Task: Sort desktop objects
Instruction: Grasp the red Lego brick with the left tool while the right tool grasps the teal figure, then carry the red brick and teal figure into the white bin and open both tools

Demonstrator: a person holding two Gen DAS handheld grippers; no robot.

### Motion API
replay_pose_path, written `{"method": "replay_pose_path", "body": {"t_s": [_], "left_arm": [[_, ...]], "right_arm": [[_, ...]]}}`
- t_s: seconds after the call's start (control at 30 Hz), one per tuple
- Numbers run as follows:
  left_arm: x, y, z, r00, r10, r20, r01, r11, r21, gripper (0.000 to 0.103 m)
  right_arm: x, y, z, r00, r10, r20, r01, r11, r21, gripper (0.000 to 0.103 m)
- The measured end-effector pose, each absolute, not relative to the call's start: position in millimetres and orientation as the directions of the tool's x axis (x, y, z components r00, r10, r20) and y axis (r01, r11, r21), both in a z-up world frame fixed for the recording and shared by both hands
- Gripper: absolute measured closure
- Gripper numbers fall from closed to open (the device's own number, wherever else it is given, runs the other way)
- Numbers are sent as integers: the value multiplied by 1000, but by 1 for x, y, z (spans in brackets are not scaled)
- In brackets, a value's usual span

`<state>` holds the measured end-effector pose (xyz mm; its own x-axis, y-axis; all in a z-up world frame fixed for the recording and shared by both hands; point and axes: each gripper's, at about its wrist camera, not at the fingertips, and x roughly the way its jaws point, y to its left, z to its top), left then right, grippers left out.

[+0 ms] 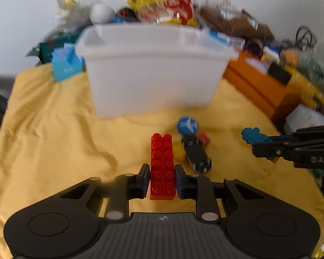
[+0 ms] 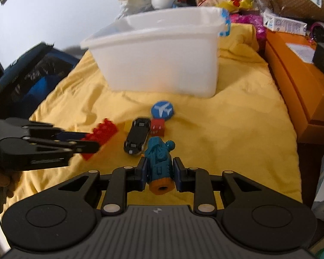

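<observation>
A long red building brick (image 1: 163, 168) sits clamped between the blue pads of the left gripper (image 1: 162, 180), its studs facing up, above the yellow cloth (image 1: 54, 129) that covers the counter. The right wrist view shows what the left cannot: a teal toy figure with an orange round end (image 2: 159, 166) pinched lengthwise between the pads of the right gripper (image 2: 159, 173), the orange end pointing back at the camera. From the left wrist that same toy appears only as a teal lump at the tip of the right gripper, and the pads closing on it are hard to read there. Between the two grippers, on the cloth, lie a black toy car (image 1: 196, 153), a small red block (image 1: 204, 138) touching its far side, a yellow piece (image 1: 180, 151) largely hidden behind the car, and a blue round disc with a white airplane (image 2: 162, 110) just beyond them. A white plastic bin (image 1: 153, 71) stands farther back on the cloth; its inside is seen only partly from the right wrist and not at all from the left. Behind it, snack bags and packaging blur together, and an orange box (image 2: 296, 90) at the right is cut off by the frame edge.
</observation>
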<state>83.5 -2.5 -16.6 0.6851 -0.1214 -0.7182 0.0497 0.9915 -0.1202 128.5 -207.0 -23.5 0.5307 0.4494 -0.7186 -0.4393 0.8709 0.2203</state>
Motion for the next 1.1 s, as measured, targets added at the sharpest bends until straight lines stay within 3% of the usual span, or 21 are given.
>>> {"method": "replay_pose_path", "body": {"t_s": [0.33,0.53,0.83,1.1], "left_arm": [[110,32,63,758,-114,-642,12,987,-161,75],[156,49,98,759,-107,-643,4,987,-160,75],[215,58,123,729,-113,-675,0,986,-165,75],[250,59,123,691,-96,-717,-18,989,-149,75]], "right_arm": [[169,-217,34,617,486,-619,-387,872,298,75],[209,-214,78,650,495,-577,-402,868,291,75],[258,-196,119,643,494,-586,-419,867,271,75],[290,-181,112,590,475,-653,-419,872,255,75]]}}
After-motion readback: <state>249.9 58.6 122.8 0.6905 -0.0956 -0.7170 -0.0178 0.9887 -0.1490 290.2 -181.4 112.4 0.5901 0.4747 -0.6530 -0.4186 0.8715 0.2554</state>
